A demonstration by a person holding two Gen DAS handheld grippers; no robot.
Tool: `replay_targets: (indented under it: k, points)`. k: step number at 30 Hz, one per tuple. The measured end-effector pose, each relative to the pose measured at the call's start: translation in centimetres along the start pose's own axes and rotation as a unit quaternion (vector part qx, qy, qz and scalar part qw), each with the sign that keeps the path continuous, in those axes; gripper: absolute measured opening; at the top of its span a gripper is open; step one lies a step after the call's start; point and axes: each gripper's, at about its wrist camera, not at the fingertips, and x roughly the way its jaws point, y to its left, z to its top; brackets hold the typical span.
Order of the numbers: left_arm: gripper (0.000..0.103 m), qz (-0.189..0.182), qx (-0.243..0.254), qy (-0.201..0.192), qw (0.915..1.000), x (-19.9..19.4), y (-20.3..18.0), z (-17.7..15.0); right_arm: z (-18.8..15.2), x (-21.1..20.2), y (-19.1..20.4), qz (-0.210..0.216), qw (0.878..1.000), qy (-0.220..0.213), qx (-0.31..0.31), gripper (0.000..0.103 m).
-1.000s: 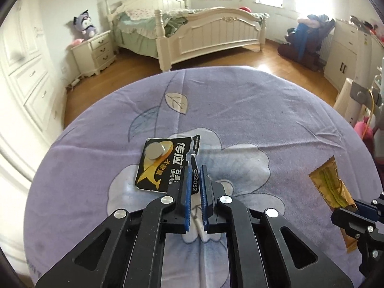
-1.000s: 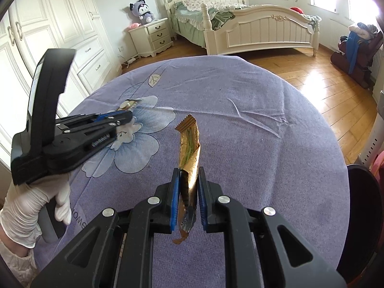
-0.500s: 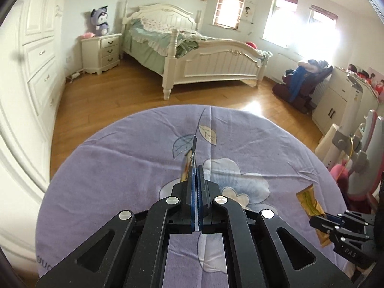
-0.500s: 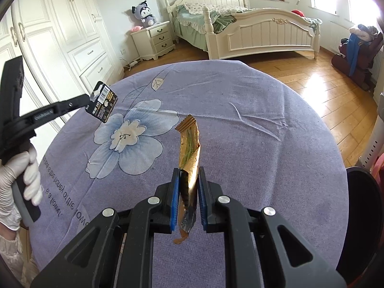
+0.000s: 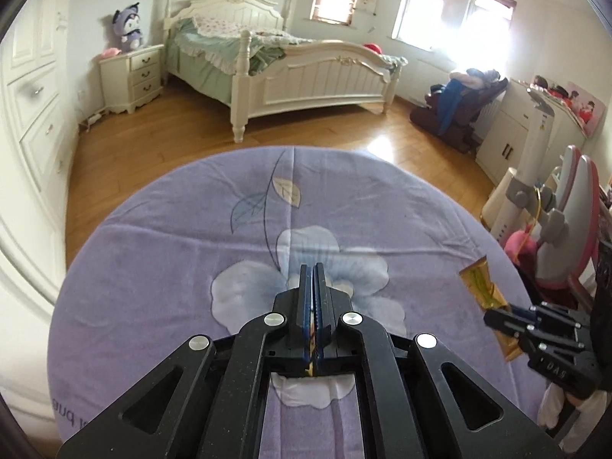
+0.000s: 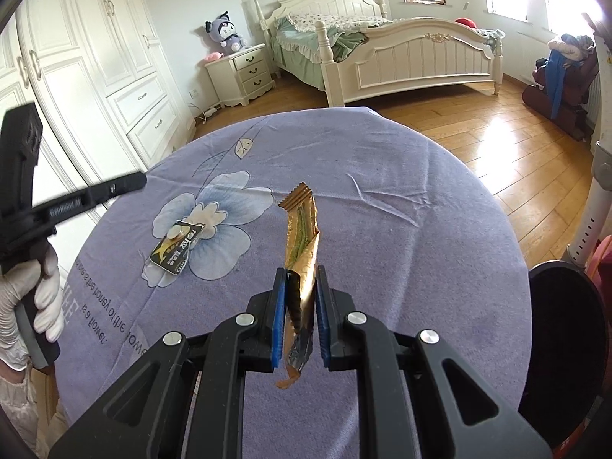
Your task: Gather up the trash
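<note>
My right gripper (image 6: 300,279) is shut on a gold and green snack wrapper (image 6: 302,237), held upright above the purple tablecloth (image 6: 382,199); the wrapper also shows in the left wrist view (image 5: 480,283). A black battery card (image 6: 176,246) lies flat on the white flower print, below and apart from my left gripper (image 6: 141,179). In the left wrist view my left gripper (image 5: 313,269) has its jaws pressed together high above the cloth; a thin sliver of colour shows low between the pads, and I cannot tell what it is.
A round black bin (image 6: 558,329) stands at the table's right edge. A white bed (image 5: 290,72), a nightstand (image 5: 132,76), wardrobes (image 6: 95,76) and a massage chair (image 5: 455,111) stand around on the wooden floor. A pink chair (image 5: 573,229) is close on the right.
The battery card hung from my left gripper half a second ago; now it lies on the cloth. The left gripper has risen and pulled back. The right gripper holds still.
</note>
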Motion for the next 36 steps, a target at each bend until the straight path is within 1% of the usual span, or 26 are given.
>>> replay_targets:
  k: [1, 2, 3, 4, 5, 7, 11, 13, 14, 16, 17, 19, 24, 30, 34, 36]
  points:
    - [0.029, 0.004, 0.004, 0.007, 1.0, 0.0, 0.1, -0.5, -0.1, 0.0, -0.1, 0.001, 1.0, 0.001, 0.002, 0.015]
    - [0.046, 0.007, 0.011, 0.014, 0.9998, 0.2, -0.1, -1.2, -0.1, 0.1, -0.1, 0.001, 1.0, 0.002, 0.004, 0.015]
    - [0.082, 0.021, 0.022, 0.02, 0.9993, 0.3, -0.5, -1.9, -0.2, 0.2, -0.2, 0.003, 1.0, 0.003, 0.006, 0.015]
    - [0.091, 0.036, 0.032, 0.017, 0.9987, 0.3, -1.0, -2.5, -0.2, 0.3, -0.3, 0.004, 1.0, 0.004, 0.007, 0.017]
    - [0.091, 0.043, 0.041, 0.017, 0.9981, 0.4, -1.4, -3.0, -0.2, 0.5, -0.2, 0.006, 1.0, 0.004, 0.008, 0.018]
    - [0.091, 0.048, 0.052, 0.039, 0.9967, 1.5, -2.1, -3.5, -0.2, 0.7, -0.1, 0.009, 1.0, 0.007, 0.009, 0.018]
    - [0.091, 0.067, 0.045, 0.08, 0.9935, 4.2, -2.1, -4.5, -0.4, 0.7, 0.2, 0.011, 1.0, 0.01, 0.004, 0.018]
    - [0.09, 0.071, 0.044, 0.068, 0.9942, 4.6, -1.8, -4.7, -0.5, 0.7, 0.4, 0.012, 1.0, 0.012, 0.002, 0.018]
    - [0.088, 0.072, 0.041, 0.067, 0.9943, 4.7, -1.6, -4.5, -0.6, 0.7, 0.5, 0.011, 1.0, 0.013, 0.001, 0.018]
    - [0.067, 0.076, 0.034, 0.057, 0.9949, 4.6, -0.8, -4.0, -0.6, 0.7, 0.4, 0.011, 1.0, 0.014, 0.002, 0.018]
    - [0.065, 0.077, 0.031, 0.054, 0.9951, 4.7, -0.4, -3.7, -0.6, 0.8, 0.4, 0.011, 1.0, 0.014, 0.003, 0.018]
    - [0.064, 0.067, 0.023, 0.053, 0.9961, 4.8, 0.4, -3.1, -0.6, 0.8, 0.4, 0.013, 1.0, 0.014, 0.004, 0.018]
    - [0.063, 0.038, 0.008, 0.045, 0.9983, 4.4, 1.5, -3.0, -0.6, 0.6, 0.4, 0.014, 1.0, 0.01, 0.004, 0.018]
    - [0.063, 0.016, 0.0, 0.039, 0.9991, 4.2, 2.0, -3.1, -0.7, 0.7, 0.3, 0.015, 1.0, 0.01, 0.005, 0.018]
    - [0.063, 0.004, 0.007, 0.032, 0.9995, 3.4, 1.0, -3.2, -0.6, 0.5, 0.0, 0.015, 1.0, 0.006, 0.005, 0.018]
    - [0.063, -0.005, 0.019, 0.025, 0.9995, 2.9, -0.5, -2.8, -0.5, 0.4, -0.1, 0.013, 1.0, 0.002, 0.008, 0.018]
